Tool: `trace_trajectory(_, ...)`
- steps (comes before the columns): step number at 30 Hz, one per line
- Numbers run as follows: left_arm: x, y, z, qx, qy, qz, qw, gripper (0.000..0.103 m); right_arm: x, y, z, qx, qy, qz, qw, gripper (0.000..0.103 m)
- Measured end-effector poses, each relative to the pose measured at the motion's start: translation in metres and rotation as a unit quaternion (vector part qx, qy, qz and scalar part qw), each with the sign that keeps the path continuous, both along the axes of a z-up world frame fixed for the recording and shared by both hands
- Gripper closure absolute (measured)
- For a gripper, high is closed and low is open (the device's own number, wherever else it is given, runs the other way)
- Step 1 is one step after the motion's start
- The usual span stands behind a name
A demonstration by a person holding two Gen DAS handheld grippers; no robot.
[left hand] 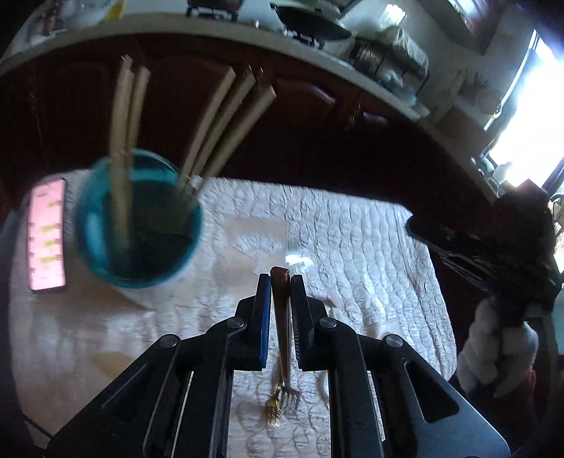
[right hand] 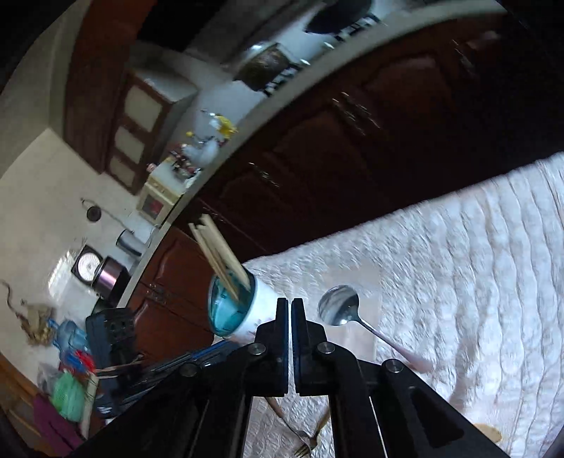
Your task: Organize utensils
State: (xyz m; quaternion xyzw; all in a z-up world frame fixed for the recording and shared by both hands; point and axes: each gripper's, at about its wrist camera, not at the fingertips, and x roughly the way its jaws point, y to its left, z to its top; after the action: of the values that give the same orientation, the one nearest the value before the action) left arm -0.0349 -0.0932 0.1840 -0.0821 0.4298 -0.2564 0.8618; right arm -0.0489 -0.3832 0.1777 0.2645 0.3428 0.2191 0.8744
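Fork over quilted tablecloth

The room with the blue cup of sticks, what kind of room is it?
Most likely a home kitchen. Dark wooden cabinets run under a pale countertop with a black pan on it, and a spoon lies on the quilted table cloth.

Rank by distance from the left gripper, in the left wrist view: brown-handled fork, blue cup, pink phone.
1. Brown-handled fork, clamped in the left gripper.
2. Blue cup, ahead to the left.
3. Pink phone, just beyond the cup, far left.
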Motion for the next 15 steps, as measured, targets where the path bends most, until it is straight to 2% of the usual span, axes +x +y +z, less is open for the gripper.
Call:
trace_trajectory(4, -0.007, 0.015, 0.008, -0.005, -0.01, 0.013, 0.9999, 0.094, 0.008, 0.018, -0.005, -0.033, 0.016, 0.005, 0.999, 0.102)
trace_trajectory(7, -0.012, 0.025, 0.017, -0.013, -0.018, 0.019, 0.9996, 0.094, 0.021, 0.03, -0.026, -0.056, 0.053, 0.014, 0.997, 0.1)
trace_trajectory(9, -0.017, 0.034, 0.023, -0.015, -0.024, 0.023, 0.9994, 0.094, 0.033, 0.044, -0.041, -0.098, 0.068, 0.02, 0.993, 0.098)
trace_trajectory(13, -0.022, 0.048, 0.036, -0.018, -0.036, 0.03, 0.9987, 0.094, 0.066, 0.074, -0.071, -0.167, 0.087, 0.061, 0.98, 0.068)
trace_trajectory(15, -0.024, 0.053, 0.041, -0.018, -0.042, 0.037, 0.9983, 0.094, 0.08, 0.087, -0.086, -0.211, 0.092, 0.076, 0.97, 0.068)
